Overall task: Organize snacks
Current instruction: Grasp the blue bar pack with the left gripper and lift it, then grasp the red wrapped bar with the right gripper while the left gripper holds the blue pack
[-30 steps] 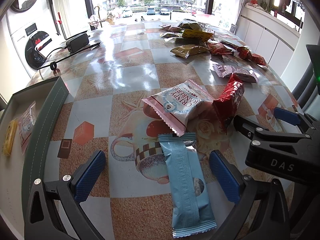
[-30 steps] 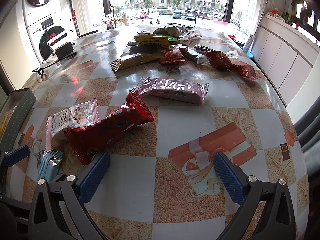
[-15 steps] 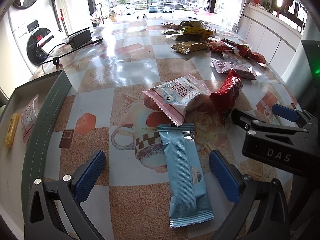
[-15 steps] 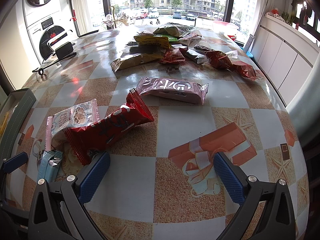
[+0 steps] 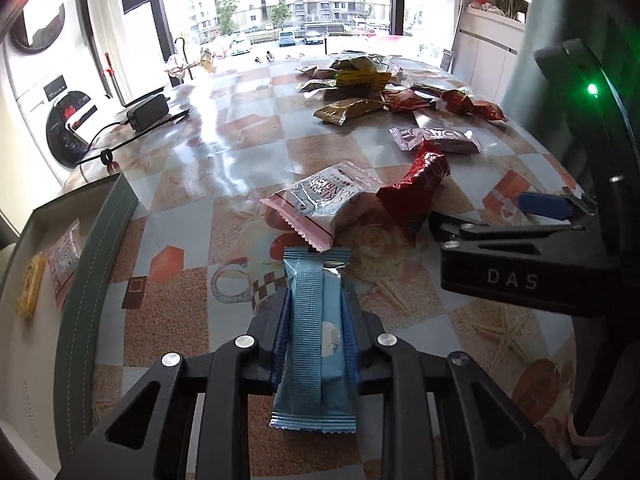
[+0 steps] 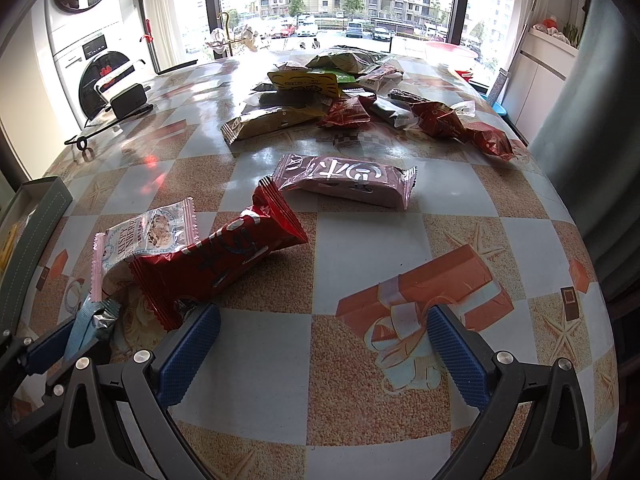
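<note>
A light blue snack bar (image 5: pixel 316 336) lies lengthwise between the fingers of my left gripper (image 5: pixel 316 304). The jaws are closing on it and the blue pads press its sides. Just beyond it are a pink-and-white packet (image 5: pixel 328 200) and a red packet (image 5: pixel 416 196) leaning on it. My right gripper (image 6: pixel 320 340) stands open over bare tablecloth, its left pad (image 6: pixel 188 352) close to the red packet (image 6: pixel 216 260). In the left wrist view the right gripper's black body (image 5: pixel 520 264) sits to the right. The blue bar's tip (image 6: pixel 86 328) shows at the right wrist view's lower left.
A green-rimmed box (image 5: pixel 92 280) at the left edge holds a yellow snack (image 5: pixel 30 288) and a pink packet (image 5: pixel 66 256). A mauve bar (image 6: pixel 348 178) lies mid-table. Several snacks are piled at the far end (image 6: pixel 320 84). A black power adapter (image 5: pixel 146 112) with its cable rests at the far left.
My left gripper's jaws went from wide open to shut on the light blue snack bar. The right gripper and the other packets stayed where they were.
</note>
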